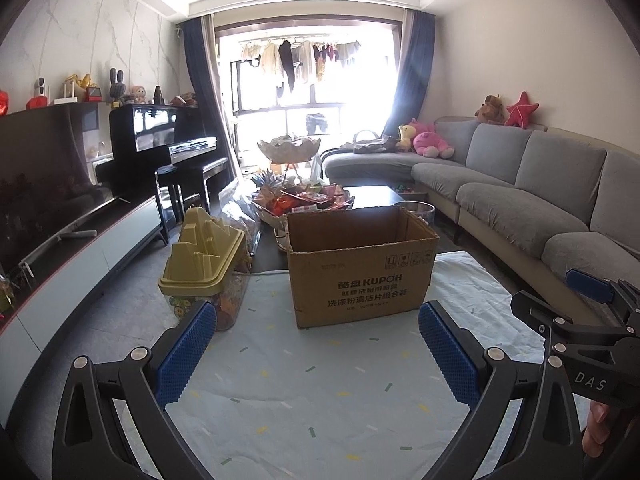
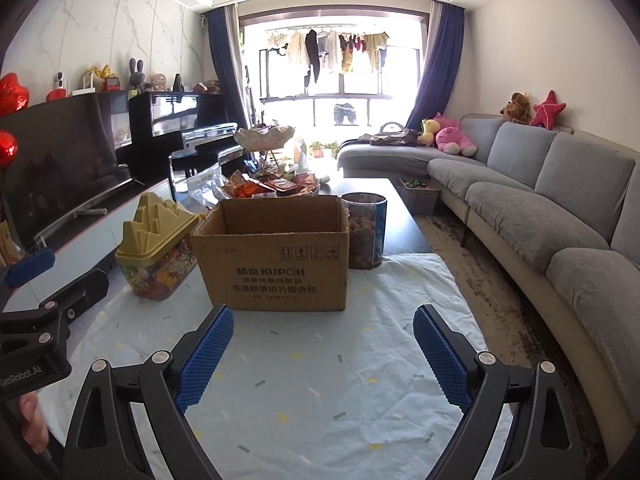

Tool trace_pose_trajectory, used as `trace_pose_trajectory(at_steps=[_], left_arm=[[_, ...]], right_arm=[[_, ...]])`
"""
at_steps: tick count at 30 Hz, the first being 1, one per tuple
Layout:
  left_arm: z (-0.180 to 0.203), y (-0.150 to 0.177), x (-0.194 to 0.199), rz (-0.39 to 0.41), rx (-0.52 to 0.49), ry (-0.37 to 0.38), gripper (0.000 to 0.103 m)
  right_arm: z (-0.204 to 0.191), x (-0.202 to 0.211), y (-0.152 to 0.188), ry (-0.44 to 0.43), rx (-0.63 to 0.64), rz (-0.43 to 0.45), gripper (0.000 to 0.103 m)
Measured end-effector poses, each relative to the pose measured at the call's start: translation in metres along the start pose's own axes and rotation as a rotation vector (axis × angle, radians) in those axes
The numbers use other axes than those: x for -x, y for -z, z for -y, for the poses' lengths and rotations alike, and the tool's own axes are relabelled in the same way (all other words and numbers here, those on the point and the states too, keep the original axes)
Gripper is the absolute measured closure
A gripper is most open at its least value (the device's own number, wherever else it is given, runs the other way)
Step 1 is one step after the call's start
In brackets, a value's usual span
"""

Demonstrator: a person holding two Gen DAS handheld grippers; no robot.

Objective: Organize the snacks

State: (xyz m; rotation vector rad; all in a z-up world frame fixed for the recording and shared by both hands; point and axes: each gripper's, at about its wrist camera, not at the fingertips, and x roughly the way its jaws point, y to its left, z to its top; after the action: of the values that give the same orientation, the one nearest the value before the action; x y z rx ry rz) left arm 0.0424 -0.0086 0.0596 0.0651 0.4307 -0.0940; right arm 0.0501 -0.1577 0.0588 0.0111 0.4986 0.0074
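Observation:
An open brown cardboard box (image 1: 360,268) (image 2: 276,256) stands on a pale blue cloth (image 1: 320,380) (image 2: 312,360) over the dark table. Left of it is a clear snack jar with a yellow mountain-shaped lid (image 1: 204,264) (image 2: 156,244). Right of the box is a clear cylinder jar of round snacks (image 2: 365,232) (image 1: 416,212). Behind it is a pile of snack packets in a tray (image 1: 304,200) (image 2: 268,188). My left gripper (image 1: 320,332) and right gripper (image 2: 324,340) are both open and empty, above the cloth, short of the box.
A tiered white bowl stand (image 1: 289,148) (image 2: 264,136) rises behind the snacks. A grey sofa (image 1: 540,196) (image 2: 560,200) runs along the right. A TV cabinet (image 1: 80,248) and piano (image 1: 160,140) are on the left. The right gripper also shows in the left wrist view (image 1: 580,320).

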Motion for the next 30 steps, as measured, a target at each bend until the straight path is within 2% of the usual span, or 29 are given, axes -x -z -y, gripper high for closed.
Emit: trace_pose_trajectory(at_steps=[30], left_arm=[[0.0038,0.0044,0.0003,-0.006,-0.007,0.006,0.0]], right_arm=[[-0.0004,0.0065,0.0024,0.006,-0.002,-0.002,0.011]])
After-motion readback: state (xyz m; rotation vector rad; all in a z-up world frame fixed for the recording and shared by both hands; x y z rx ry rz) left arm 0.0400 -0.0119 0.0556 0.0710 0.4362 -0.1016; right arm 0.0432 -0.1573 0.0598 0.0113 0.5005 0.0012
